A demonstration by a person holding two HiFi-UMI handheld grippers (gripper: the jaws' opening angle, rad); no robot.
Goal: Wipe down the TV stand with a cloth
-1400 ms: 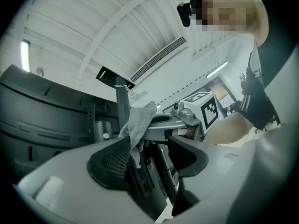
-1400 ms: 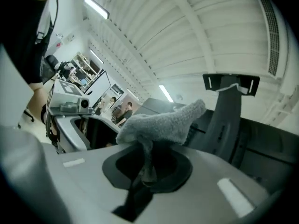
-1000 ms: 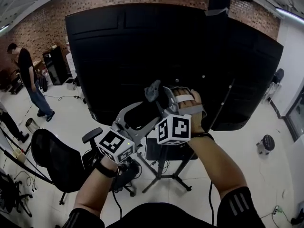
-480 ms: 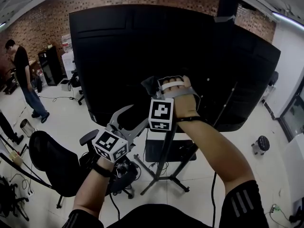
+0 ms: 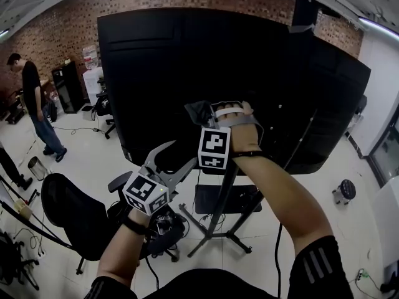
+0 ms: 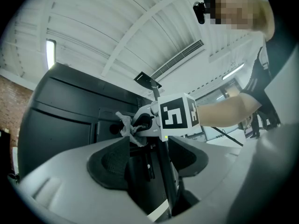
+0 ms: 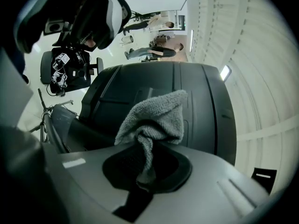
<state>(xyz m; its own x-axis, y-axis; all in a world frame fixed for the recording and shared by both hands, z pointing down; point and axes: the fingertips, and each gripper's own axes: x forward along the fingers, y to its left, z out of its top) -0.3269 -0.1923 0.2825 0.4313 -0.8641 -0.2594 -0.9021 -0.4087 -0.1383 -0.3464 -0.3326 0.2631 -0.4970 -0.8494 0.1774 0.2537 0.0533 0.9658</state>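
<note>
So, on the head view we had the right gripper (image 5: 202, 113) up at the black back of the TV (image 5: 187, 61), grey cloth (image 5: 197, 111) at its tip. The left gripper (image 5: 176, 158) sat lower, near the TV stand (image 5: 215, 223).

Left gripper view: our jaws were apart, nothing between them.

Right gripper view: jaws were clamped on the cloth, which bunched up in front of the TV's back.

TV panel (image 5: 174, 73) ahead, chair (image 5: 72, 220) lower left
</note>
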